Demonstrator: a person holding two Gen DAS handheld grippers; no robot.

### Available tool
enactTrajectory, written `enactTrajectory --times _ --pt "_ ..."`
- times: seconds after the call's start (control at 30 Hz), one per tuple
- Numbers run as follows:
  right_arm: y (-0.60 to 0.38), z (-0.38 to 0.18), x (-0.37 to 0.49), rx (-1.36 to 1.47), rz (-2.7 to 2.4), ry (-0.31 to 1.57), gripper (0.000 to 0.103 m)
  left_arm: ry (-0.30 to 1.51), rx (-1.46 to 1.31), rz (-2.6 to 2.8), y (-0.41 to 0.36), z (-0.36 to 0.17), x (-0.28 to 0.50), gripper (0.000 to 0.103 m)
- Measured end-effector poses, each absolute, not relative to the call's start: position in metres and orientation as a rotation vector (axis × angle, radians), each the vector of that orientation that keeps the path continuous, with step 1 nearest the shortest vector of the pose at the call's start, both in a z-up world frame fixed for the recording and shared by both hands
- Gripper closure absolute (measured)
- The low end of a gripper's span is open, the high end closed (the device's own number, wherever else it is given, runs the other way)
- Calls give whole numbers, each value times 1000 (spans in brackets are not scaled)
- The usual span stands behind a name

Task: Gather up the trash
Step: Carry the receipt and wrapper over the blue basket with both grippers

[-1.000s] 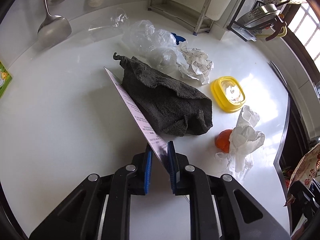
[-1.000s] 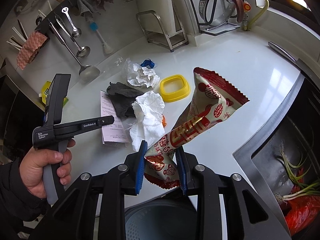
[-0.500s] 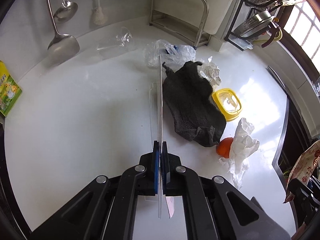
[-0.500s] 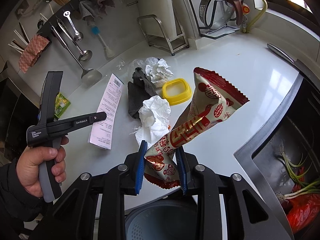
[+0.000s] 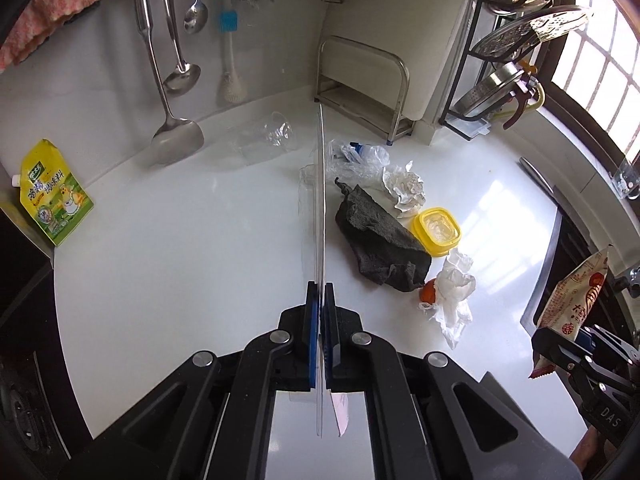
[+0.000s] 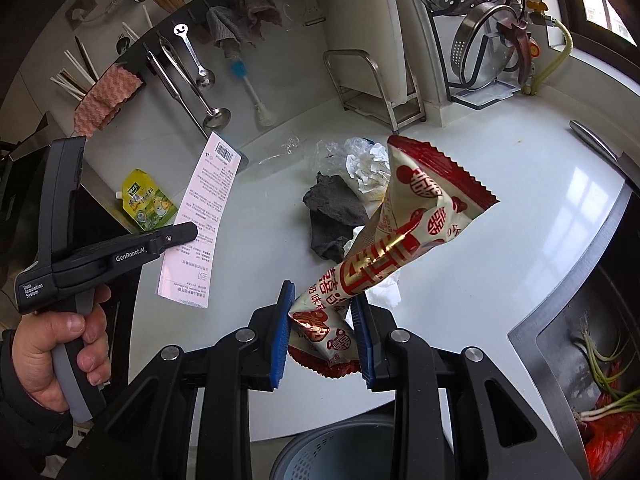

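Above the worktop (image 6: 500, 184), the left hand-held gripper (image 6: 192, 233) pinches a receipt (image 6: 202, 216) by its edge; the right hand-held gripper (image 6: 322, 338) clamps a snack wrapper (image 6: 404, 240); either could slip before reaching the bin (image 6: 340, 452).

White counter (image 5: 180, 264) — dark cloth (image 5: 376, 236)

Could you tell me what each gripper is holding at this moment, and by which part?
The left gripper pinches the receipt near its lower end. The right gripper grips the red snack wrapper at its lower end.
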State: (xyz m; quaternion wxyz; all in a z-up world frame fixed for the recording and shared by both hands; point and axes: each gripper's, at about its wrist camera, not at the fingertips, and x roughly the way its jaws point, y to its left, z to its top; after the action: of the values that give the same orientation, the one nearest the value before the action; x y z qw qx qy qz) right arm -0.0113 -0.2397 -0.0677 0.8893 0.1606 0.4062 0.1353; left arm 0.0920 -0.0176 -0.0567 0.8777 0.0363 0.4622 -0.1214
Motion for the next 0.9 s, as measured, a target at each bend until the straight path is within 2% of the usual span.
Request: enactTrajectory --times 0.43,0.9 --pt "-238 -59 -63 321 286 851 75 917 145 -338 -29 -26 14 100" --pt "-253 -73 -132 310 269 926 75 1031 261 -543 -64 -46 -53 100"
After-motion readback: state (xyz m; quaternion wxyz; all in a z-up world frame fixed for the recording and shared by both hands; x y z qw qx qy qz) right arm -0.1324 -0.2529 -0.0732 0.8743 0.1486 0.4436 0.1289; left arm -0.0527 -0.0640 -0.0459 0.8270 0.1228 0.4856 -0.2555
